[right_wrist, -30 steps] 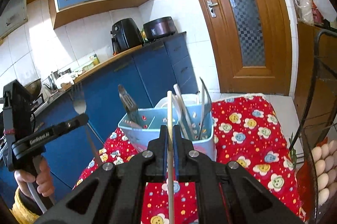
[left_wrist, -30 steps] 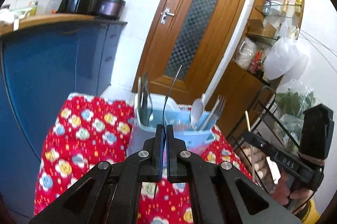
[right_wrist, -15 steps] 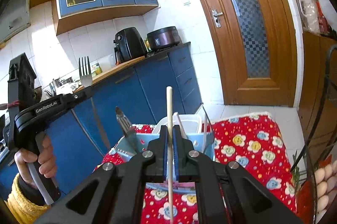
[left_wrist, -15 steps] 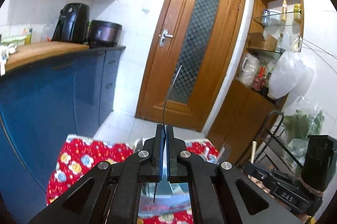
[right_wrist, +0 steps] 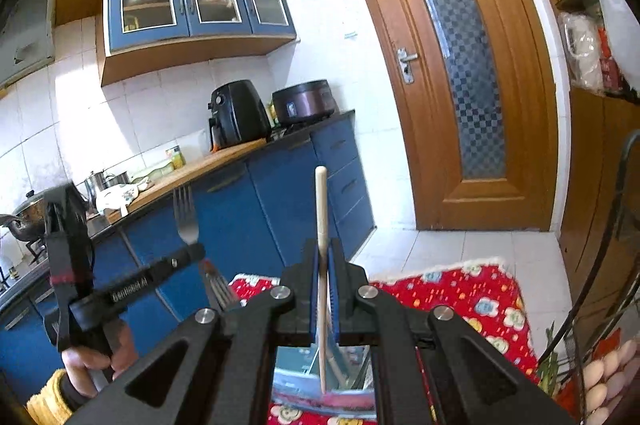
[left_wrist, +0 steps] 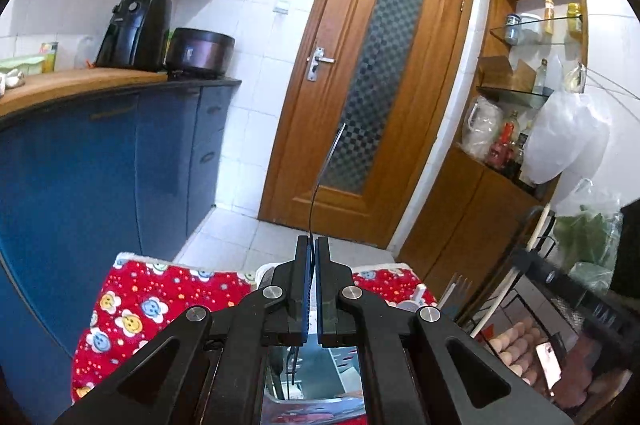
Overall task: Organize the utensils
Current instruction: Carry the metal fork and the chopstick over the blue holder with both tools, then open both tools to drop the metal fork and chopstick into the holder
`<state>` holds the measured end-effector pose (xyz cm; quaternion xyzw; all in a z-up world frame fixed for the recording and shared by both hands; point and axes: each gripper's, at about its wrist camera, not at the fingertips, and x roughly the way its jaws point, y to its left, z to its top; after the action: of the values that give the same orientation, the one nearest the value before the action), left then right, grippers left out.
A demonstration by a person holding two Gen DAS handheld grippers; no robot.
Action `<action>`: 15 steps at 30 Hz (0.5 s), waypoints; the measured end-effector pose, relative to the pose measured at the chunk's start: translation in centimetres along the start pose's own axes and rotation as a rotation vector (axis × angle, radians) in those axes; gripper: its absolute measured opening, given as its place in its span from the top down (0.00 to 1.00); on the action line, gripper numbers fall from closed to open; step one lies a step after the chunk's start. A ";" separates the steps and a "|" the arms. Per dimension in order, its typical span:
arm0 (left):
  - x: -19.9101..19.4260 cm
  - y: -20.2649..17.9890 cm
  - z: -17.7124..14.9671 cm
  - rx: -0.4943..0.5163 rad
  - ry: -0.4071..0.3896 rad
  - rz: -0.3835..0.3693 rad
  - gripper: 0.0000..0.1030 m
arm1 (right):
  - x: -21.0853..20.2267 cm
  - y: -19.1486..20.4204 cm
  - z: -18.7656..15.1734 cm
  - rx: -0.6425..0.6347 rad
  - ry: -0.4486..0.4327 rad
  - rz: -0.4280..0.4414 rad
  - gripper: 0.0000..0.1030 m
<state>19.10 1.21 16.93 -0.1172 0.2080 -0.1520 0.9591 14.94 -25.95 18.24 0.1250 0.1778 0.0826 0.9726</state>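
Observation:
My left gripper (left_wrist: 312, 257) is shut on a metal fork (left_wrist: 324, 169), seen edge-on in the left wrist view and pointing up; in the right wrist view the fork (right_wrist: 185, 215) shows its tines above the left gripper (right_wrist: 192, 251). My right gripper (right_wrist: 325, 257) is shut on a wooden chopstick (right_wrist: 321, 201) held upright; it also shows in the left wrist view (left_wrist: 536, 237). The light blue utensil basket (left_wrist: 316, 377) sits below both grippers on the red flowered cloth (left_wrist: 132, 305), mostly hidden by the jaws. Another fork (right_wrist: 216, 289) stands in it.
Blue kitchen cabinets (left_wrist: 100, 177) with a wooden counter run on the left, bearing an air fryer (left_wrist: 134, 33) and a cooker (left_wrist: 200, 51). A wooden door (left_wrist: 372, 97) is ahead. A wire rack with eggs (right_wrist: 604, 377) stands on the right.
Both grippers have lifted up and away from the basket with the fork and the chopstick still held. The basket has dropped below the jaws in both views.

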 end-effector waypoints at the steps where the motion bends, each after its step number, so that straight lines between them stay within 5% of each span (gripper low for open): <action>1: 0.2 0.1 -0.1 -0.004 0.003 -0.002 0.99 | 0.1 0.0 0.1 -0.008 -0.008 -0.007 0.94; 15: 2.1 0.9 -3.6 -0.042 0.073 -0.018 0.99 | 4.1 0.8 -3.2 -0.100 0.098 -0.073 0.94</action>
<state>19.55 0.77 12.67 -0.1335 0.2449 -0.1604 0.9468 17.48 -23.64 14.19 0.0655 0.2254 0.0616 0.9701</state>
